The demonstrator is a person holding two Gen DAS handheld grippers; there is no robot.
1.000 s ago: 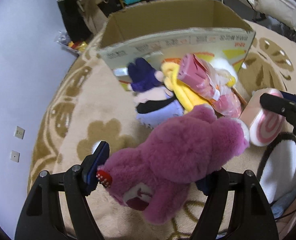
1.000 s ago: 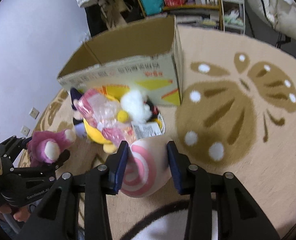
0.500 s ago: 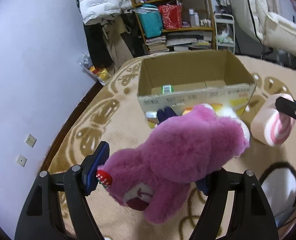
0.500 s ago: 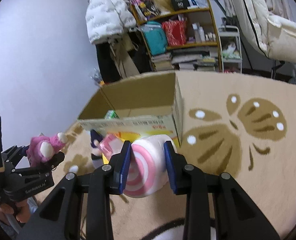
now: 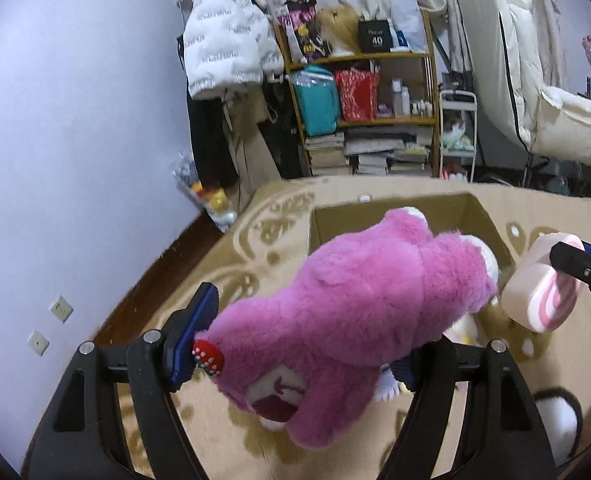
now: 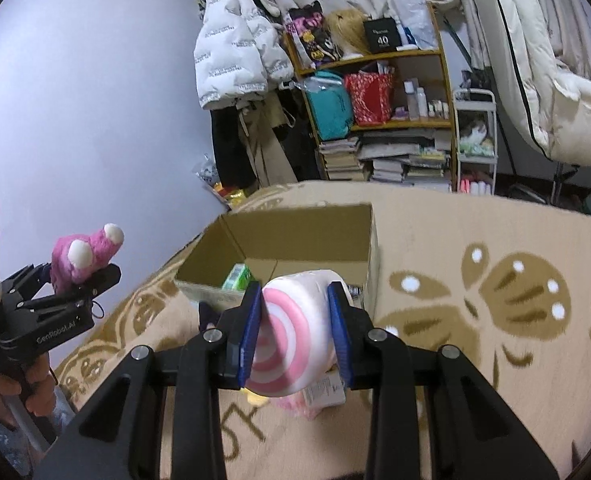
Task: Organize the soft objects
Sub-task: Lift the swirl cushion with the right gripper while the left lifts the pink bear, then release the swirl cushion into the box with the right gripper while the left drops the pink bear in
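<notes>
**Student:** While both toys hang clear of the carpet (image 6: 475,240), what is each pair of fingers doing?

**Tutor:** The left gripper (image 5: 301,350) has its fingers clamped on the pink plush bear (image 5: 347,312), which lies sideways between the pads, head end near the left pad. The right gripper (image 6: 297,330) has its fingers clamped on the pink-and-white swirl cushion (image 6: 295,332), flat faces against the blue pads. The cardboard box (image 6: 295,236) stands open on the carpet just ahead of both, with a green packet (image 6: 237,276) in its near left corner.

**Student:** So the step in hand is the drop into the box?

**Tutor:** Most likely. To do it well, carry each toy past the near wall of the box until its bulk hangs over the opening, not over the rim. The bear overhangs its fingers on both sides, so lower it before release; otherwise a limb may catch the edge and tip it out.

**Student:** And the cushion?

**Tutor:** It is compact and should fall straight. Release it toward the right side of the box, apart from the bear, and part the two grippers so they do not collide above the opening.
</notes>
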